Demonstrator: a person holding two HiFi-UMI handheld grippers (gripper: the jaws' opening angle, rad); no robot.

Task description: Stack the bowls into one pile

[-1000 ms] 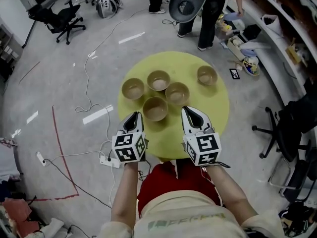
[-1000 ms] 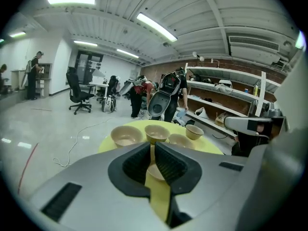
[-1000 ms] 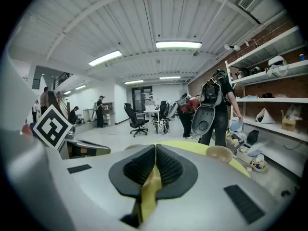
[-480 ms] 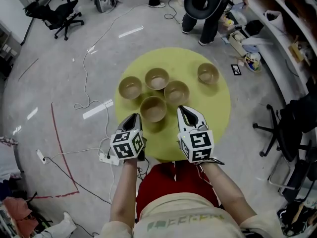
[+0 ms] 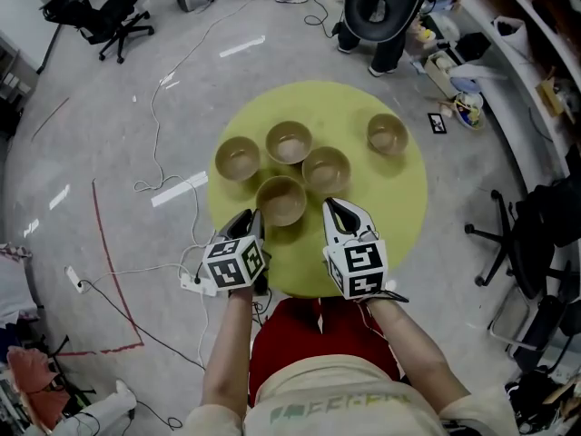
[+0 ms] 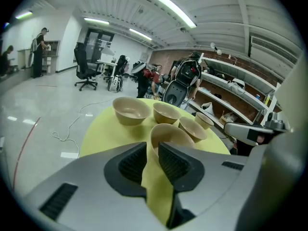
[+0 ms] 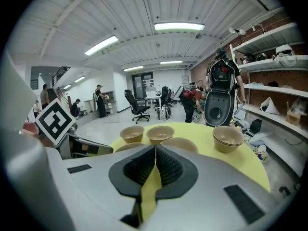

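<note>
Four single tan bowls sit clustered on the round yellow table (image 5: 399, 198): the nearest bowl (image 5: 280, 200), the left bowl (image 5: 238, 158), the far bowl (image 5: 289, 142) and the right bowl (image 5: 326, 171). A short stack of bowls (image 5: 388, 133) stands apart at the far right. My left gripper (image 5: 247, 218) hovers just short of the nearest bowl (image 6: 168, 134), its jaws a narrow gap apart and holding nothing. My right gripper (image 5: 334, 209) is beside that bowl and below the right bowl, shut and empty. The stack (image 7: 227, 137) lies ahead and to the right of it.
The table stands on a grey floor with cables (image 5: 159, 189) and a power strip (image 5: 192, 284) to its left. Office chairs (image 5: 95, 16) and standing people (image 5: 381, 7) are beyond the table. Shelves with clutter (image 5: 536, 53) run along the right, with another chair (image 5: 526, 234) nearby.
Both grippers have held nearly the same place in front of the nearest bowl, and the right one has drifted slightly left. The bowls have not moved.
</note>
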